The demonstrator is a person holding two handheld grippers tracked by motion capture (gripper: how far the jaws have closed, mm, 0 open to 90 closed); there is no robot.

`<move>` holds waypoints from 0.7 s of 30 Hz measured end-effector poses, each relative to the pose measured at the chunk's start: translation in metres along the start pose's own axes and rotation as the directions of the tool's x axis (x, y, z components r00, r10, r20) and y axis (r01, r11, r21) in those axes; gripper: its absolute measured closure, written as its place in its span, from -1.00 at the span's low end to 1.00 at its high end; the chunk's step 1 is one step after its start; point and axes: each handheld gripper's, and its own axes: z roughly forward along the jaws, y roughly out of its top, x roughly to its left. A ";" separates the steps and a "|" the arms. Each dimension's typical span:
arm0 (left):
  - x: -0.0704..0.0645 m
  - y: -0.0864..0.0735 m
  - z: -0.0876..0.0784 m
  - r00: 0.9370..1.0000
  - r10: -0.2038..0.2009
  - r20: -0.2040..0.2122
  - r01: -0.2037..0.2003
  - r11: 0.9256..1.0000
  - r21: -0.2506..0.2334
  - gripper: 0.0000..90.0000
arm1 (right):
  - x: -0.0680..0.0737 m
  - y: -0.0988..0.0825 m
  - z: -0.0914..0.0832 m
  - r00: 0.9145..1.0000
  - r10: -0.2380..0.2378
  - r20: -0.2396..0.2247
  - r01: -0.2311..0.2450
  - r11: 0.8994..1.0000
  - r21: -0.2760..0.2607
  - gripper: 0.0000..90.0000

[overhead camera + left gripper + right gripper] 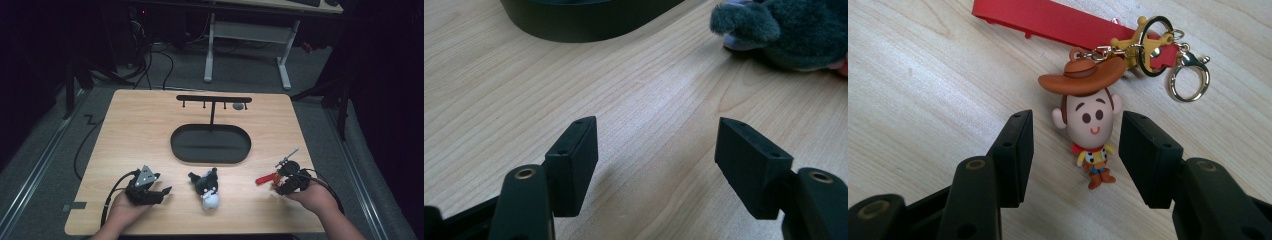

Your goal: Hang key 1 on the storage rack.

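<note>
High view: wooden table (150,125) carrying a black oval tray (210,144) at its middle, with a thin black rack (213,99) standing at the tray's far side, toward the far edge. Near the front edge at the middle, a dark plush toy (207,187) lying on the wood, just in front of the tray. Toward the front left corner, left gripper (159,192) held low in a hand, jaws spread with nothing between them, pointing toward the plush yet apart from it. Toward the front right corner, right gripper (278,186) held in the other hand, tilted down over a keychain (272,176); red strap (266,178) stretching from it toward the table's middle. From up here, jaw state of the right gripper too small to tell.

Left gripper view: jaws wide apart over bare wood, touching nothing. Plush (791,30) at the upper right, well beyond the tips. Tray wall (589,20) across the top.

Right gripper view: jaws parted but fairly narrow, set on either side of a cowboy figure (1090,122) lying flat on the wood. Small gaps visible between pads and the figure's head, so no pinch yet. Brown hat (1083,75) pointing away from the gripper, boots toward it. Beyond the hat, a gold ring (1151,45) and clasp (1190,75) linked to the strap (1048,20), all resting on the table.
</note>
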 end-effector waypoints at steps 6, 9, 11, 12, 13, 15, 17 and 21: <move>0.000 -0.001 0.000 1.000 0.000 0.002 0.000 1.000 0.003 -0.25 | 0.003 0.004 0.006 1.000 -0.019 0.009 0.019 1.000 0.015 0.13; 0.000 -0.001 0.000 1.000 -0.001 0.004 0.001 1.000 0.003 -0.25 | 0.003 0.005 0.008 1.000 -0.022 0.016 0.022 1.000 0.020 0.14; 0.000 -0.001 0.000 1.000 -0.001 0.004 0.001 1.000 0.003 -0.25 | 0.003 0.006 0.010 1.000 -0.020 0.021 0.019 1.000 0.022 0.15; 0.000 -0.001 0.000 1.000 0.000 0.005 0.000 1.000 0.003 -0.25 | 0.003 0.006 0.011 1.000 -0.019 0.021 0.018 1.000 0.020 0.15; 0.000 -0.001 0.000 1.000 0.000 0.005 0.000 1.000 0.003 -0.25 | 0.003 0.006 0.011 1.000 -0.019 0.021 0.018 1.000 0.020 0.15; 0.000 -0.001 0.000 1.000 0.000 0.005 0.000 1.000 0.004 -0.25 | 0.002 0.006 0.013 1.000 -0.020 0.023 0.019 1.000 0.022 0.17; 0.000 -0.001 0.000 1.000 0.001 0.005 -0.001 1.000 0.004 -0.25 | 0.002 0.007 0.015 1.000 -0.014 0.019 0.014 1.000 0.023 0.19; 0.000 -0.001 0.001 1.000 0.001 0.005 -0.001 1.000 0.003 -0.25 | 0.001 0.008 0.017 1.000 -0.015 0.018 0.014 1.000 0.020 0.27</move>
